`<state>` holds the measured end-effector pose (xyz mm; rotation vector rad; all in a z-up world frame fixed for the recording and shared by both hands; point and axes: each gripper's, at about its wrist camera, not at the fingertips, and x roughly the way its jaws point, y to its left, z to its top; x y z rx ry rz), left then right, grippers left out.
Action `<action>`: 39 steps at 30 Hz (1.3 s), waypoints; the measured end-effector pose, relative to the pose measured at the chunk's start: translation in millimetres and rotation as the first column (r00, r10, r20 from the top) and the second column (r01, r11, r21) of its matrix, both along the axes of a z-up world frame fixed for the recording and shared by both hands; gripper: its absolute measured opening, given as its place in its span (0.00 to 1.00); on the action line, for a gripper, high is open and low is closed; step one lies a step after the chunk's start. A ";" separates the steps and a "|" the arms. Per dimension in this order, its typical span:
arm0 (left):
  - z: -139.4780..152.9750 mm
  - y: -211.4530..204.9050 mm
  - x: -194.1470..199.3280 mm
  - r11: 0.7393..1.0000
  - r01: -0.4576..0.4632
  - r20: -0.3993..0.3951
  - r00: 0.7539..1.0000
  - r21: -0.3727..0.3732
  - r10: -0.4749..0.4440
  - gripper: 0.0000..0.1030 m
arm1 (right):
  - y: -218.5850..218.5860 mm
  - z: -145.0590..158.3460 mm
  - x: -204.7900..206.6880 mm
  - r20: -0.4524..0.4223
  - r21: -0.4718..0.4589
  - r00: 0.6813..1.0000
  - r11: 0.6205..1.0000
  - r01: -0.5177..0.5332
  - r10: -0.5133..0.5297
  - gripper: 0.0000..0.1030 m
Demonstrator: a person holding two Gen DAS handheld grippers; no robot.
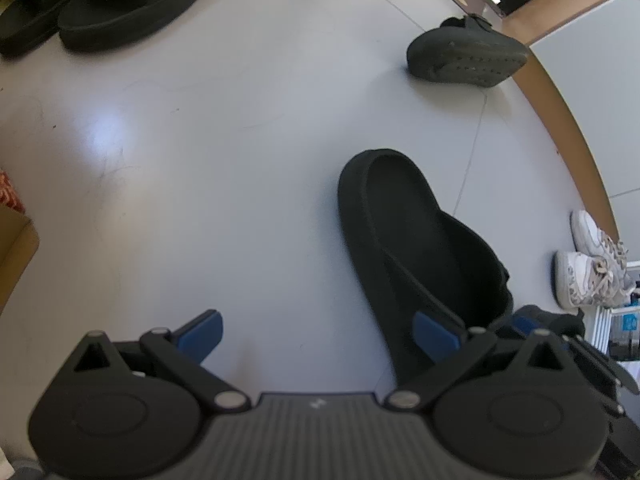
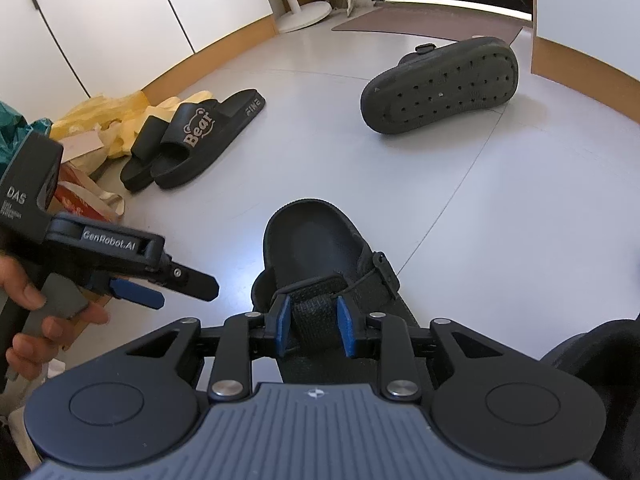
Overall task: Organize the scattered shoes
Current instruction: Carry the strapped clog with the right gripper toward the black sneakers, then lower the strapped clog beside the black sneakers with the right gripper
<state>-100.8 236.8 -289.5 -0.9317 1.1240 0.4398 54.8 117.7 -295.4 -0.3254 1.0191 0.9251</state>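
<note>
A black buckle sandal [image 2: 316, 248] stands upright on the grey floor, and in the left wrist view the sandal [image 1: 400, 232] runs up from my right finger. My right gripper [image 2: 314, 324] straddles its woven strap [image 2: 316, 312]; the blue pads [image 2: 285, 322] sit beside the strap with no visible squeeze, so it is open. Its mate [image 2: 440, 88] lies sole-up further off, also seen as the overturned sandal [image 1: 464, 56]. My left gripper [image 1: 316, 336] is open wide over bare floor; a hand holds that left gripper [image 2: 180, 290] to the sandal's left.
A pair of black "Bear" slides [image 2: 192, 140] lies side by side by the left wall, next to yellow bags [image 2: 112, 116]. White sneakers [image 1: 592, 264] stand at the right. A cardboard box [image 1: 16, 248] is at the left, a doormat [image 2: 420, 20] by the door.
</note>
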 end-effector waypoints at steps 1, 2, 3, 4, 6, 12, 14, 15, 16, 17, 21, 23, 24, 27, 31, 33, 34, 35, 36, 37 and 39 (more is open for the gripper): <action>0.0 0.6 -0.7 1.000 -0.001 0.000 1.000 0.001 0.001 1.00 | -0.4 1.4 -2.5 0.024 -0.008 1.000 1.000 -0.012 0.012 0.59; 0.1 1.2 -1.3 1.000 -0.003 0.000 1.000 0.002 0.003 1.00 | -1.0 2.0 -4.6 0.043 -0.015 0.999 1.000 -0.023 0.024 0.66; 0.1 1.7 -2.0 1.000 -0.006 0.001 1.000 0.001 0.006 1.00 | -1.6 2.2 -6.4 0.057 -0.019 0.998 0.999 -0.035 0.036 0.75; 0.1 2.2 -2.7 1.000 -0.008 0.001 1.000 0.001 0.008 1.00 | -1.6 1.3 -7.7 0.062 -0.027 0.997 0.999 -0.046 0.047 0.80; -0.6 2.6 -3.0 1.000 -0.008 0.001 1.000 0.000 0.008 1.00 | -0.8 -2.3 -9.6 0.059 -0.045 0.996 0.997 -0.067 0.069 0.84; -2.5 6.1 -2.0 1.000 -0.008 -0.004 1.000 0.000 0.008 1.00 | 3.3 -17.2 -8.2 0.040 -0.110 0.996 0.991 -0.079 0.084 0.87; -3.2 7.7 -1.9 1.000 -0.011 -0.006 1.000 -0.001 0.011 1.00 | 1.9 -20.5 -5.7 0.027 -0.121 0.996 0.990 -0.076 0.080 0.88; -3.3 8.5 -1.8 1.000 -0.011 -0.007 1.000 -0.002 0.011 1.00 | 2.0 -21.7 -4.4 0.023 -0.123 0.996 0.989 -0.077 0.081 0.90; -3.6 9.2 -1.7 1.000 -0.012 -0.008 1.000 -0.003 0.012 1.00 | 2.1 -22.9 -3.2 0.018 -0.125 0.997 0.989 -0.078 0.081 0.92; -4.0 9.4 -1.7 1.000 -0.012 -0.009 1.000 -0.003 0.012 1.00 | 2.2 -24.1 -1.9 0.014 -0.128 0.997 0.989 -0.079 0.081 0.94; -6.9 12.5 0.9 1.000 -0.014 -0.011 1.000 -0.008 0.014 1.00 | 3.5 -29.0 1.7 -0.003 -0.131 0.996 0.987 -0.088 0.088 0.99; -8.5 13.7 1.5 1.000 -0.014 -0.012 1.000 -0.011 0.014 1.00 | 3.6 -33.0 5.1 -0.032 -0.125 0.997 0.989 -0.078 0.074 1.00; -8.7 14.3 1.8 1.000 -0.013 -0.013 1.000 -0.010 0.013 1.00 | 3.4 -35.0 6.8 -0.048 -0.121 0.997 0.990 -0.070 0.065 1.00; -7.9 16.4 2.0 1.000 -0.013 -0.010 1.000 -0.009 0.013 1.00 | 1.8 -39.7 9.9 -0.090 -0.099 0.995 0.994 -0.043 0.034 0.96; -7.8 16.3 0.6 1.000 -0.016 -0.010 1.000 -0.009 0.016 1.00 | -1.7 -41.3 7.4 -0.099 -0.074 0.995 0.997 0.015 -0.022 0.93; -7.9 14.9 0.0 1.000 -0.015 -0.011 1.000 -0.010 0.015 1.00 | -4.1 -41.3 5.9 -0.101 -0.068 0.992 0.996 0.065 -0.072 0.92; -7.9 13.4 -0.7 1.000 -0.014 -0.011 1.000 -0.011 0.014 1.00 | -5.1 -40.9 4.6 -0.099 -0.067 0.990 0.994 0.090 -0.097 0.91; -7.9 12.4 -1.1 1.000 -0.012 -0.011 1.000 -0.012 0.012 1.00 | -5.6 -40.6 3.5 -0.097 -0.066 0.988 0.991 0.113 -0.119 0.90; -7.3 12.0 -2.3 1.000 -0.011 -0.011 1.000 -0.013 0.011 1.00 | -5.6 -40.3 2.6 -0.095 -0.066 0.986 0.989 0.129 -0.135 0.89; -7.1 12.1 -3.0 1.000 -0.012 -0.011 1.000 -0.013 0.012 1.00 | -5.5 -39.7 1.4 -0.093 -0.067 0.984 0.987 0.149 -0.155 0.88; -6.1 11.4 -5.2 1.000 -0.013 -0.009 1.000 -0.012 0.013 1.00 | -5.9 -38.6 -1.2 -0.090 -0.067 0.977 0.980 0.189 -0.195 0.87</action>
